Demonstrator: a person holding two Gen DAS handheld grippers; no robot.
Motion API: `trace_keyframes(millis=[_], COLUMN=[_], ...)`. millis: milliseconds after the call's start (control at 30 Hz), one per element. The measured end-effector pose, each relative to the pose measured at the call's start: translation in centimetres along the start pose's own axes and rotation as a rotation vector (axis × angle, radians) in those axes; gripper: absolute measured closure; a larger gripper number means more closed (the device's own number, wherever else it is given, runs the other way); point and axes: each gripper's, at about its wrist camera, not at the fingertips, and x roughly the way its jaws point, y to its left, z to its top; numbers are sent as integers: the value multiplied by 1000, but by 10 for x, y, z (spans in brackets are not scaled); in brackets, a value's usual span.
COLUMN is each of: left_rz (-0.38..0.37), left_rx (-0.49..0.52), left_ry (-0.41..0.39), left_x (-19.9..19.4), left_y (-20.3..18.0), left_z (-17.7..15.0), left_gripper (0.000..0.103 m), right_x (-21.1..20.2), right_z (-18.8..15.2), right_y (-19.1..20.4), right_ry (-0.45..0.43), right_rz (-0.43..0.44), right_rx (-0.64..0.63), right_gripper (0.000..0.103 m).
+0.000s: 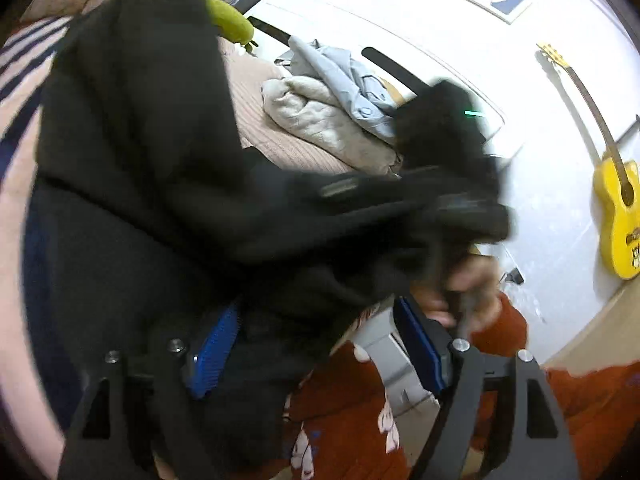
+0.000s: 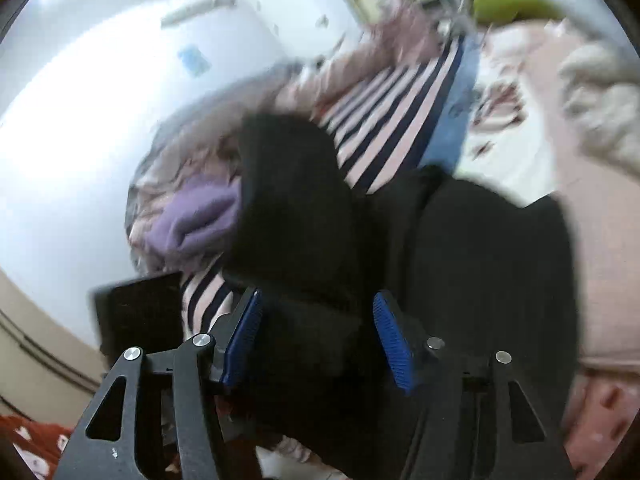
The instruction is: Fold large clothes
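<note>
A large black garment [image 1: 152,184] hangs in the air above the bed and fills much of the left wrist view. My left gripper [image 1: 316,348] has its blue pads [image 1: 216,350] wide apart, with black cloth draped over the left pad and between the fingers. The right gripper's body shows blurred in the left wrist view [image 1: 460,208], wrapped in the cloth. In the right wrist view the black garment [image 2: 460,260] bunches between my right gripper's [image 2: 320,340] blue pads [image 2: 394,344], which stand apart with thick cloth between them.
The bed has a pink cover [image 1: 280,136] and a pink and navy striped blanket [image 2: 392,120]. A pile of grey and light blue clothes [image 1: 332,104] lies on it. A purple garment [image 2: 196,216] lies at the bed's edge. A yellow guitar [image 1: 618,208] leans on the wall.
</note>
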Motion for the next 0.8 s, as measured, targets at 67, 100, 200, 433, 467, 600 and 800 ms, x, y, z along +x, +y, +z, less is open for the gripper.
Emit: trace_keyframes(millis=[67, 100, 200, 433, 467, 600, 800], left_rz=[9, 36, 262, 326, 326, 313, 287], left_rx=[6, 0, -50, -160, -171, -180, -225], left_ry=[-48, -74, -112, -78, -84, -108, -141], left_x=[-33, -45, -73, -46, -51, -46, -50], left_y=[1, 5, 36, 87, 93, 98, 106], left_z=[-8, -12, -19, -8, -9, -4, 12], left_gripper=[29, 29, 29, 30, 31, 31, 31], right_x=[20, 28, 36, 1, -5, -23, -3], right_z=[-6, -6, -13, -15, -18, -40, -56], right_y=[2, 1, -3, 19, 27, 65, 93], right_ry=[50, 66, 80, -3, -21, -56, -57], right_rz=[-31, -39, -75, -177, -188, -171, -230], right_rx=[-4, -7, -11, -43, -75, -202, -320], right_gripper=[49, 49, 49, 32, 28, 21, 7])
